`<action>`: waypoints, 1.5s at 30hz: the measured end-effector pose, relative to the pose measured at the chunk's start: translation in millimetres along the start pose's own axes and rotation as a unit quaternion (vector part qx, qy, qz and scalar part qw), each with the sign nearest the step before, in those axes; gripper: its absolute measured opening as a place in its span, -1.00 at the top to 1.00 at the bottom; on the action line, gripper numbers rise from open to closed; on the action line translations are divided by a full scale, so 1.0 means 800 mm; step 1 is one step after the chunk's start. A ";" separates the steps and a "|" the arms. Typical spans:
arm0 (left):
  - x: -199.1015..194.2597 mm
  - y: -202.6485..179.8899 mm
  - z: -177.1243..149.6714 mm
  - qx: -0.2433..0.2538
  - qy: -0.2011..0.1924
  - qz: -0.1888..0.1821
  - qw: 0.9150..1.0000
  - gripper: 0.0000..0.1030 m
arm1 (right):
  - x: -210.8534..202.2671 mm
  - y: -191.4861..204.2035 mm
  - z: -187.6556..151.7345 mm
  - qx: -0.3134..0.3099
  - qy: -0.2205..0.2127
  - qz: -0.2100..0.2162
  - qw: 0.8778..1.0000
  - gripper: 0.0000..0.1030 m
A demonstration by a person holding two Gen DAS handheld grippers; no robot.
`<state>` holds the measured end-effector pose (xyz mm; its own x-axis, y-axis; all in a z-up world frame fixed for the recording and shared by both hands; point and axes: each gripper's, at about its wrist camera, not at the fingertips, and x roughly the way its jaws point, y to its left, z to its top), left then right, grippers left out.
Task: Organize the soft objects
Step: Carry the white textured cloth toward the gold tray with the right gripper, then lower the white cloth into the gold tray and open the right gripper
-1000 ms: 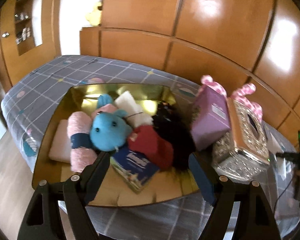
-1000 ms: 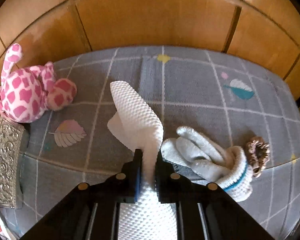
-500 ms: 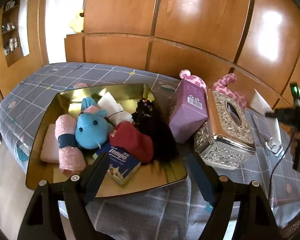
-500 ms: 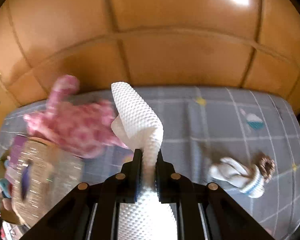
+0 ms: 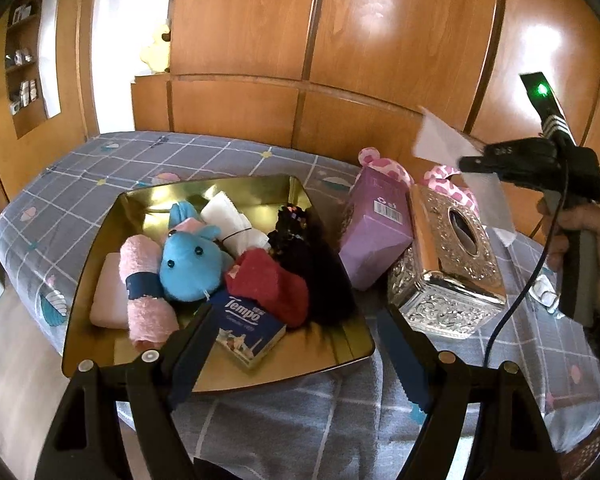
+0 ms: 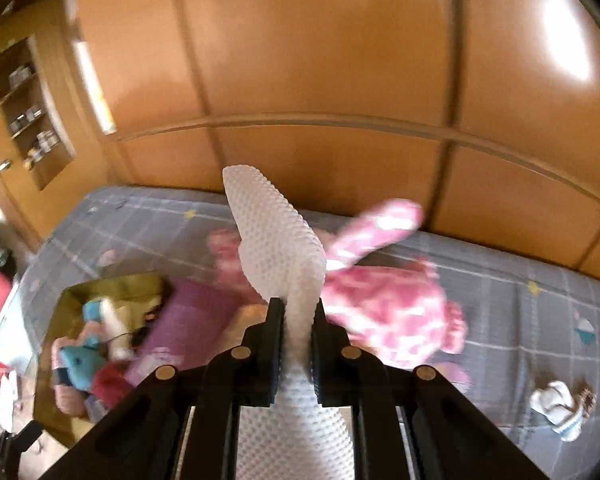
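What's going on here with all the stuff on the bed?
A person is sorting soft items into a gold tray on the bed. The right gripper has its jaws shut on a white textured cloth, held in the air above the pink spotted plush. The left gripper hangs open and empty near the tray, which already holds a blue plush, a rolled pink towel and a tissue pack.

White dimpled cloth pinched upright in right tool, above bed.
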<state>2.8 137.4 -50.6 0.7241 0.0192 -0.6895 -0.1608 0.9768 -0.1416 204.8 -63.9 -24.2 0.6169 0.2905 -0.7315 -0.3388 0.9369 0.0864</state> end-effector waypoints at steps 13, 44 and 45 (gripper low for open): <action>-0.006 0.045 -0.003 -0.040 -0.015 0.039 0.998 -0.58 | 0.015 0.163 -0.051 -0.115 0.040 0.137 0.983 0.78; -0.018 0.114 -0.008 -0.099 -0.028 0.094 0.990 -0.58 | 0.102 0.246 -0.146 -0.183 0.108 0.088 0.973 0.56; -0.018 0.112 -0.007 -0.097 -0.028 0.091 0.991 -0.58 | 0.099 0.242 -0.146 -0.179 0.106 0.090 0.974 0.53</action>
<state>-26.1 223.6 -57.2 0.7062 0.2075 -0.6769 -0.4134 0.8971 -0.1562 105.2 117.7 -144.3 0.3777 0.3618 -0.8523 -0.6769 0.7360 0.0124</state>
